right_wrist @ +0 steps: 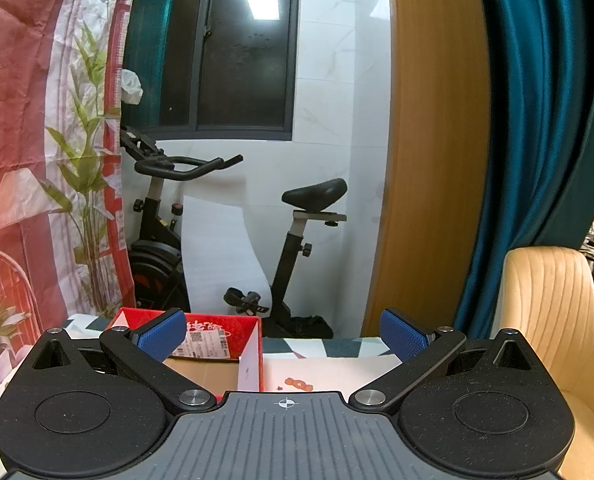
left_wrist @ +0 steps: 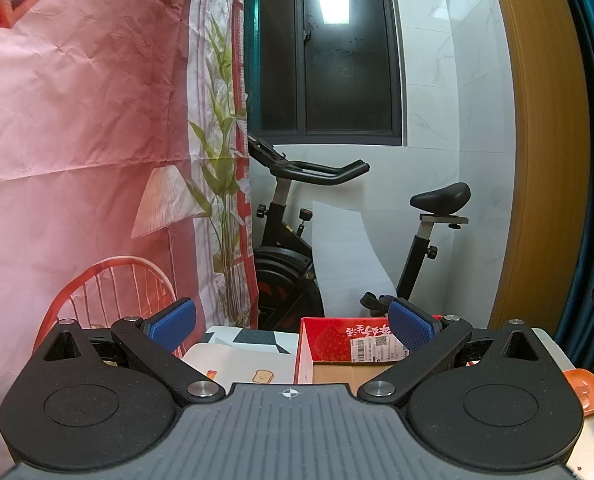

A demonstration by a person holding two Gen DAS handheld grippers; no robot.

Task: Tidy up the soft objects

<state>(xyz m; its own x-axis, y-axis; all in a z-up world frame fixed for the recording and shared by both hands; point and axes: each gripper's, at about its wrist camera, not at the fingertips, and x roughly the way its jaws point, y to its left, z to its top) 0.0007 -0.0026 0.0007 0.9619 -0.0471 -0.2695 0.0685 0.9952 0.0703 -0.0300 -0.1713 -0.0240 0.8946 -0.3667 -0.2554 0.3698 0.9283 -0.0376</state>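
No soft objects visible in either view, so where they lie can't be told; likely below or behind the cameras. The red box (left_wrist: 329, 344) is the landmark: open-topped, cardboard floor bare as far as shown, a shipping label on its far inner wall, sitting on the patterned tabletop (left_wrist: 237, 356), probably the bin meant to receive the soft things. Left tongs (left_wrist: 293, 322) are spread wide, nothing between the blue pads, held level above the near edge of the box. Right tongs (right_wrist: 283, 332) also spread and empty, hovering over the box's right wall (right_wrist: 251, 360) and the tabletop just right of it. Both look parked in a ready pose, nothing picked yet. An orange dish (left_wrist: 585, 392) is right of the box, an exercise bike (left_wrist: 297, 240) beyond it, a beige chair (right_wrist: 553, 320) far right.
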